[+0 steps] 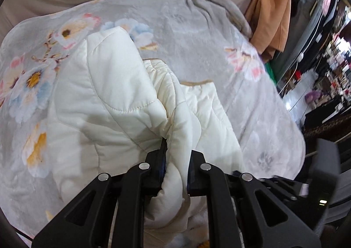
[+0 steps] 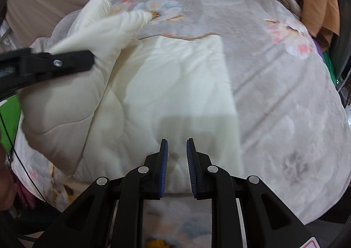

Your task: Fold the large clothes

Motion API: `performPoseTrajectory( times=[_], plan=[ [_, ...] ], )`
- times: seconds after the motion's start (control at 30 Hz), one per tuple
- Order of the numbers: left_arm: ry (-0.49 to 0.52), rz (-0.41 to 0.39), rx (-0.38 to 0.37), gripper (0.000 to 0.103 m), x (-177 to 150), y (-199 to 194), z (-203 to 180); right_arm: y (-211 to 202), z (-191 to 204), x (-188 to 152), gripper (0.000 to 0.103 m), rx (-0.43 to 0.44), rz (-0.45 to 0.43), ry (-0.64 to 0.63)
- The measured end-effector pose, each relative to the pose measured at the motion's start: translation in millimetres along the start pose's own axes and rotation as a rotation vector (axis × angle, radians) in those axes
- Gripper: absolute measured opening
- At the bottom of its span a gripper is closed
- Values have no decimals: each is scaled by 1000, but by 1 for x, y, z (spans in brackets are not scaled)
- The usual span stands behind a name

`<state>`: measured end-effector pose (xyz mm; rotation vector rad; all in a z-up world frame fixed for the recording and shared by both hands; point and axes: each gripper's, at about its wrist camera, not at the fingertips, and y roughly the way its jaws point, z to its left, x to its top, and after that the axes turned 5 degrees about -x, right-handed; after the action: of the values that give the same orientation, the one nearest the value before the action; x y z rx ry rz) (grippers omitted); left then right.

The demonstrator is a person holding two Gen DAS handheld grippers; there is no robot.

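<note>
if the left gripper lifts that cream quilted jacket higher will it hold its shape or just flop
Probably flop: the jacket already drapes and bunches where the left gripper pinches it. Its puffy quilting suggests it is light for its bulk. The smooth shell may slide easily over the blanket.

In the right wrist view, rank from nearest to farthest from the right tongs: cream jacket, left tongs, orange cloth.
From the right tongs, which are open:
1. Cream jacket, straight ahead under the tips.
2. Left tongs, off to the left, gripping a raised jacket fold.
3. Orange cloth, far upper right, past the floral blanket.
</note>
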<state>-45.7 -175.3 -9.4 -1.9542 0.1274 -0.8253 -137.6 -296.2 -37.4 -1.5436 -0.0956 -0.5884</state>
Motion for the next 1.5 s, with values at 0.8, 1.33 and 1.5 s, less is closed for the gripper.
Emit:
performPoseTrajectory(
  times=[0.8, 1.33, 1.5],
  plan=[
    [-85, -164, 28, 51, -45, -55, -9, -71, -36, 33, 62, 252, -188, -4],
    [-318, -89, 143, 70, -129, -82, 74, -34, 73, 53, 77, 347, 30, -118],
    [-303, -79, 150, 70, -127, -75, 79, -23, 82, 63, 28, 348, 28, -93]
  ],
)
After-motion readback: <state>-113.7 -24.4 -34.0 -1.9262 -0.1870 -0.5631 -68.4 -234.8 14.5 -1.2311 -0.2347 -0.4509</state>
